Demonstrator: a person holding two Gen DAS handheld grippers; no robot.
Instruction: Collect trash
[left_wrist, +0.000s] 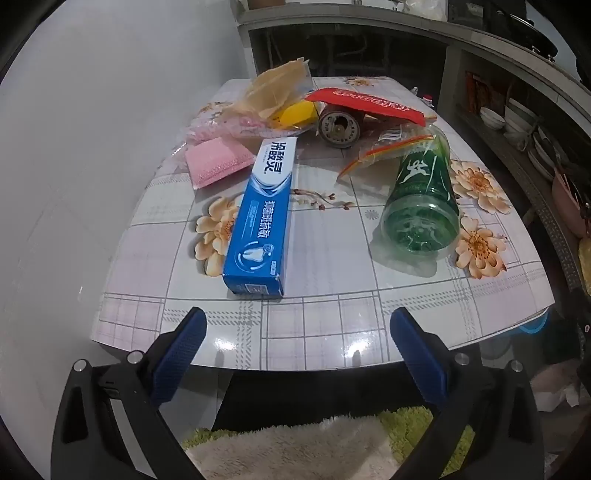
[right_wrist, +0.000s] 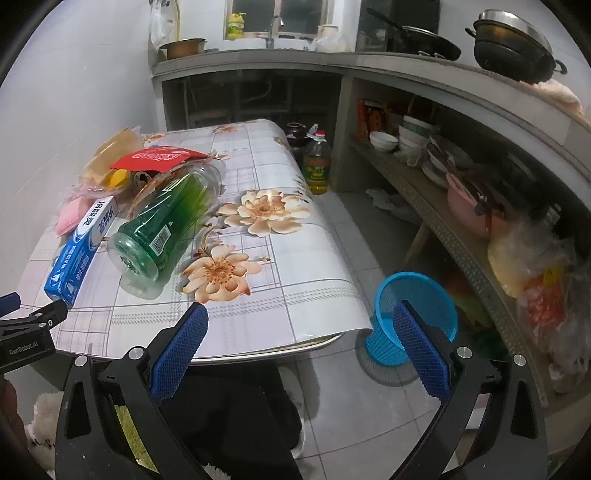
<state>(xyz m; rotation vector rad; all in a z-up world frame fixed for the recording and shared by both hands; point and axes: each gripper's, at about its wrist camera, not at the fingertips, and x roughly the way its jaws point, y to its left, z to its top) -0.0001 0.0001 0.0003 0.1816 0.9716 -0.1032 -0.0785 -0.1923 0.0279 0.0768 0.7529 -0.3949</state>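
Trash lies on the flowered table (left_wrist: 332, 317): a blue toothpaste box (left_wrist: 258, 218), a green plastic bottle (left_wrist: 421, 199) on its side, a pink sponge pack (left_wrist: 218, 160), a red packet (left_wrist: 365, 101), a metal roll (left_wrist: 339, 127) and crumpled wrappers (left_wrist: 277, 92). My left gripper (left_wrist: 297, 325) is open and empty above the table's near edge. My right gripper (right_wrist: 301, 319) is open and empty over the table's near right corner. The bottle (right_wrist: 166, 225) and box (right_wrist: 79, 254) lie to its left. A blue mesh bin (right_wrist: 413, 321) stands on the floor beside the table.
An oil bottle (right_wrist: 316, 162) stands on the floor past the table. A counter with pots (right_wrist: 513, 44) and a shelf of bowls (right_wrist: 410, 140) run along the right. A wall is on the left. The left gripper's body (right_wrist: 26, 332) shows at the left edge.
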